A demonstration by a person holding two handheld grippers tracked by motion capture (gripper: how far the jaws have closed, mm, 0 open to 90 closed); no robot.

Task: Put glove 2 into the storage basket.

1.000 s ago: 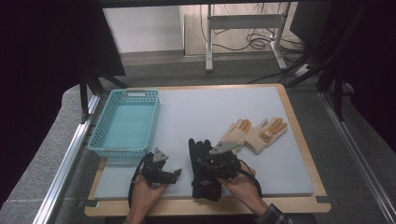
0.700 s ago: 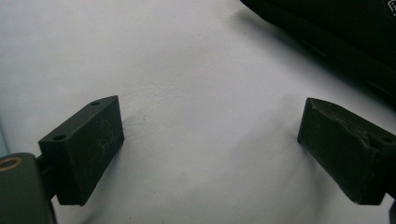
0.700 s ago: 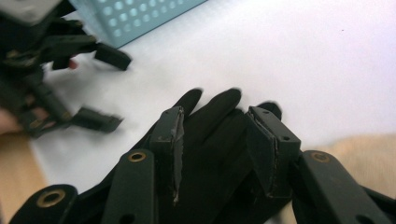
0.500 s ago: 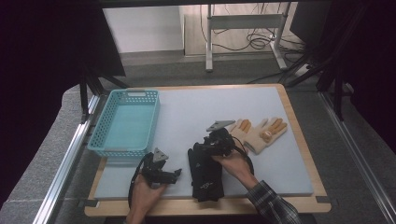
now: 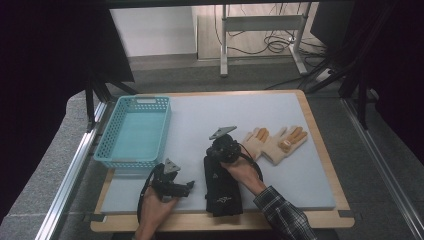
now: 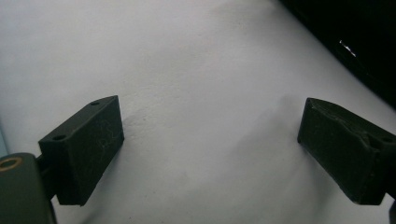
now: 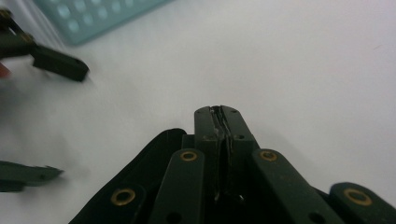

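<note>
We had the right gripper (image 7: 223, 112) pinching the black glove (image 5: 221, 182), left gripper (image 6: 210, 154) spread idle; next, carry it to the basket (image 5: 134, 131).

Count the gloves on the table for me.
3: a black fabric glove under the right gripper, and two cream knitted gloves with orange fingertips side by side at the right.

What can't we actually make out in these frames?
- High view: the fingertip end of the black glove lies under the right gripper.
- Right gripper view: a thin dark layer sits between the shut pads; how much fabric is caught is unclear.
- Left gripper view: the black glove is cut off by the frame's edge.
</note>
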